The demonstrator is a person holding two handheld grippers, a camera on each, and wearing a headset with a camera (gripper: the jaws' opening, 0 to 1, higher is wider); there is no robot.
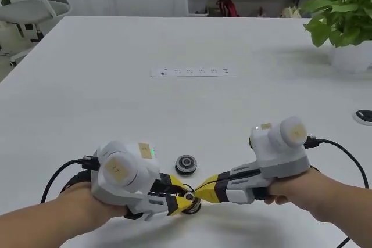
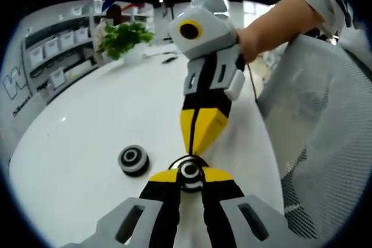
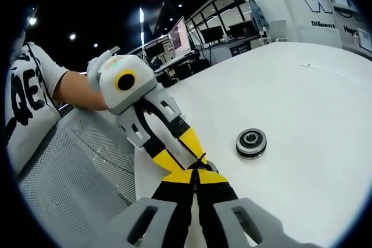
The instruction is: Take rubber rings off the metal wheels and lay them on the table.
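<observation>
Left hand-held gripper [image 1: 185,197]: held in the person's left hand [image 1: 87,208], low and near the front edge of the white table [image 1: 116,85]. Its yellow-tipped jaws are nearly closed and clamp a small silver metal wheel [image 2: 190,171] between them. The wheel sits at the jaw tips, just above the table surface.

Right hand-held gripper [image 1: 201,193]: held in the right hand [image 1: 299,193], pointing in from the opposite side so that the two sets of tips meet. Its jaws are pressed together to a narrow point. In the left gripper view they appear to pinch a thin black rubber ring [image 2: 176,160], which stands up as a loop from the clamped wheel. Whether the ring is fully clear of the wheel cannot be told.

Second metal wheel with a black rubber band around it [image 1: 186,164]: lying flat on the table, just beyond the meeting jaw tips and apart from both. It also appears in the right gripper view, to the right of the jaws.

Surroundings: a white power strip [image 1: 193,72] lies flat near the middle of the table. A green potted plant in a white pot [image 1: 344,15] stands at the far right corner. A small dark round object [image 1: 364,116] rests at the right edge. A grey mesh chair back [image 2: 325,137] is next to the table on the person's side.
</observation>
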